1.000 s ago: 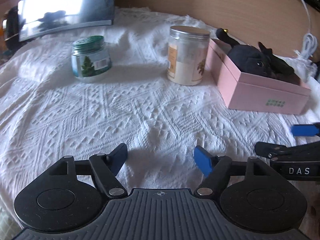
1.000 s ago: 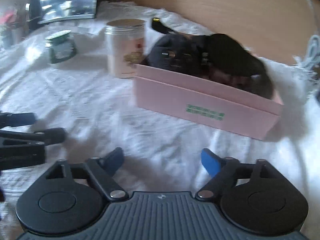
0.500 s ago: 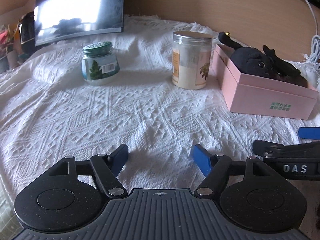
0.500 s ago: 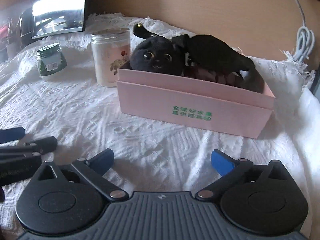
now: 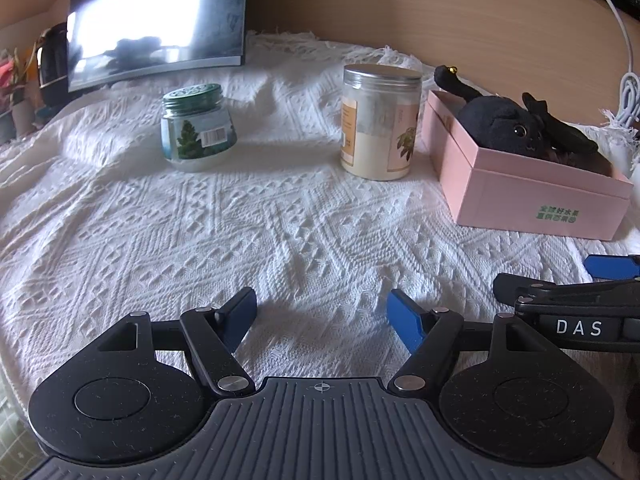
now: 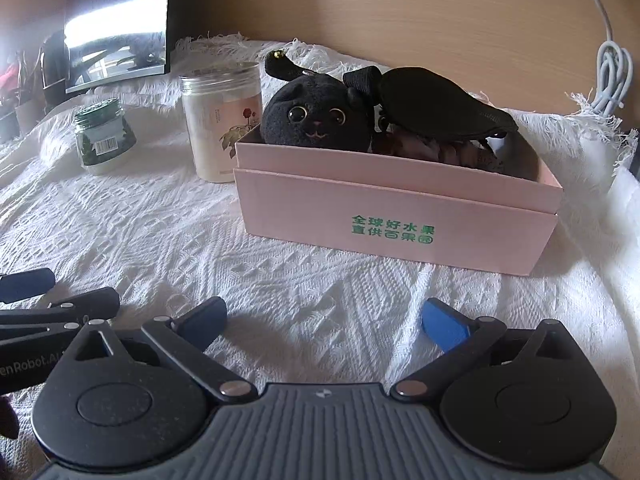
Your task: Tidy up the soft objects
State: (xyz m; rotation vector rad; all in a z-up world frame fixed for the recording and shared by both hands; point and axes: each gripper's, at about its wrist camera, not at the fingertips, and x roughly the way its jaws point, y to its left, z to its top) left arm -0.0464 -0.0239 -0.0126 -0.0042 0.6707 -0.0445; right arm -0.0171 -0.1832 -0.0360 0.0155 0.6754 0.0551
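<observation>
two grippers are in view, both empty. the left gripper [image 5: 322, 312] has its jaws spread wide over bare cloth and grips nothing; the right gripper [image 6: 324, 322] is likewise wide open with nothing between its fingers. they sit side by side, low over the white bedspread [image 5: 200, 240], well short of the goods, which reads as a standby posture rather than a reach.

the task's things lie inside the pink box [image 6: 396, 216], ahead of the right gripper. a black plush cat [image 6: 316, 120] sits at the box's left end, face toward the camera, its tail sticking up past the far rim. a black eye mask [image 6: 436, 108] is draped across the middle, resting partly on the cat and over a mauve crumpled cloth [image 6: 432, 146] beneath. judged from this, the soft items appear already gathered in the box; no loose soft item shows on the cloth.

surroundings: a tall jar [image 5: 380, 120] stands just beside the box's left side, a green-lidded jar [image 5: 196, 128] further left, well apart. a dark monitor [image 5: 160, 20] is at the back, a white cable [image 6: 612, 76] to the right. nothing blocks the path between grippers and box.
</observation>
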